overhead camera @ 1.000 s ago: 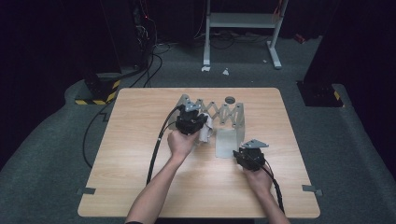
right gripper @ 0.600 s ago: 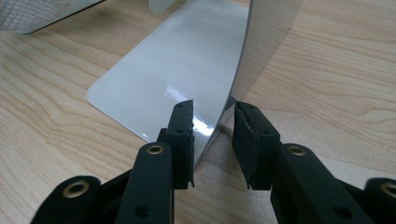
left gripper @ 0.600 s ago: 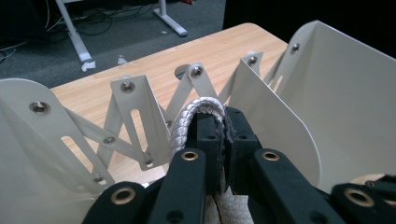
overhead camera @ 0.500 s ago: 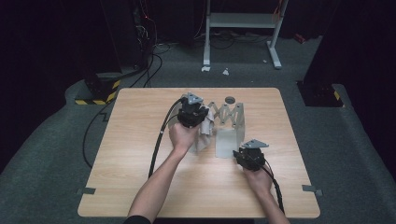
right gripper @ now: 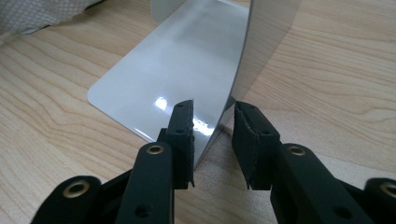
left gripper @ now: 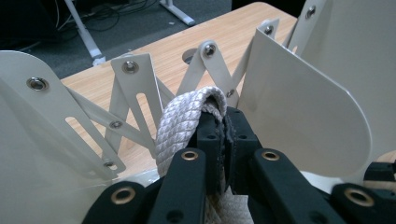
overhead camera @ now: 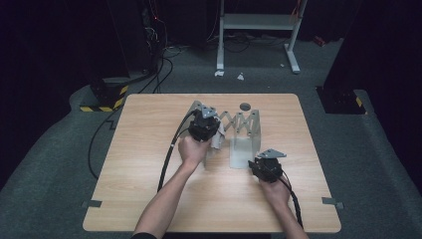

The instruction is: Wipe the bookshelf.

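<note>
A white metal expanding rack [overhead camera: 243, 124] stands at the table's middle, upright plates joined by a scissor lattice [left gripper: 135, 105]. My left gripper [overhead camera: 209, 130] is at the rack's left end, between two plates. It [left gripper: 224, 126] is shut on a folded white woven cloth [left gripper: 184, 121], which hangs down by the rack [overhead camera: 217, 139]. My right gripper [overhead camera: 254, 162] is at the rack's near right corner. It [right gripper: 212, 122] stands open, its jaws on either side of the lower edge of an upright plate [right gripper: 254, 51] above the flat base plate [right gripper: 163, 74].
A round hole [overhead camera: 245, 106] sits in the wooden table [overhead camera: 149, 199] behind the rack. Black cables trail from both grippers, the left one [overhead camera: 169, 154] across the table. A white metal frame [overhead camera: 259, 30] stands on the floor beyond.
My left gripper has shifted slightly farther in among the rack's plates with the cloth. The right gripper has stayed at the rack's near corner.
</note>
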Motion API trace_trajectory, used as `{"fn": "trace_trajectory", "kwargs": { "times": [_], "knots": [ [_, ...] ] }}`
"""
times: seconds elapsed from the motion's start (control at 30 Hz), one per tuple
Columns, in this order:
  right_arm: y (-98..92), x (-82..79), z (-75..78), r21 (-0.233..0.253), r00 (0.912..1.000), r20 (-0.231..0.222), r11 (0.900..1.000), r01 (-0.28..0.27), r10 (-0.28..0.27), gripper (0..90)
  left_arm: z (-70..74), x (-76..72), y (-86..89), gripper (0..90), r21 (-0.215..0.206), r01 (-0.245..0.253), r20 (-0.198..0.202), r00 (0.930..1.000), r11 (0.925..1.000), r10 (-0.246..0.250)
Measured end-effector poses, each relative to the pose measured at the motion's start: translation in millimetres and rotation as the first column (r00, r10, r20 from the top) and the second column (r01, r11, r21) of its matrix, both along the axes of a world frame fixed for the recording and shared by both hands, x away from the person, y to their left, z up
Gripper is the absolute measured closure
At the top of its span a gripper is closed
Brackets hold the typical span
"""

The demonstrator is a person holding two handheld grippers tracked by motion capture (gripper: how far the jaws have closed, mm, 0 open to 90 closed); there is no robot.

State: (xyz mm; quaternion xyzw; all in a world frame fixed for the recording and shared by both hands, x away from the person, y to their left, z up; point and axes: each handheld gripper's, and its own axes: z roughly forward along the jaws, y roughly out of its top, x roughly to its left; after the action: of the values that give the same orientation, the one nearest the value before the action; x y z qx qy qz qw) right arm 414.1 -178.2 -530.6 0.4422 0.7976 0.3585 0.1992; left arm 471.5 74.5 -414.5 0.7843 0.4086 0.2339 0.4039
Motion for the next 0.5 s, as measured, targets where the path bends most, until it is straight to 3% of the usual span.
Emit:
{"fn": "trace_trajectory", "kwargs": {
  "times": [0.27, 0.5],
  "knots": [
    [-0.6, 0.5, 0.0, 0.006, 1.0000, -0.005, 1.000, 0.000, 0.000, 68.6, -18.3, -4.8, 5.3, 86.0, -0.022, -0.014, -0.016, 0.9998, 0.9997, 0.014],
    [-0.4, 0.4, 0.0, 0.005, 1.0000, -0.004, 1.000, 0.000, 0.000, 68.5, -35.3, -8.4, 2.2, 86.1, -0.003, -0.017, -0.030, 0.9994, 0.9998, 0.017]
  ]
}}
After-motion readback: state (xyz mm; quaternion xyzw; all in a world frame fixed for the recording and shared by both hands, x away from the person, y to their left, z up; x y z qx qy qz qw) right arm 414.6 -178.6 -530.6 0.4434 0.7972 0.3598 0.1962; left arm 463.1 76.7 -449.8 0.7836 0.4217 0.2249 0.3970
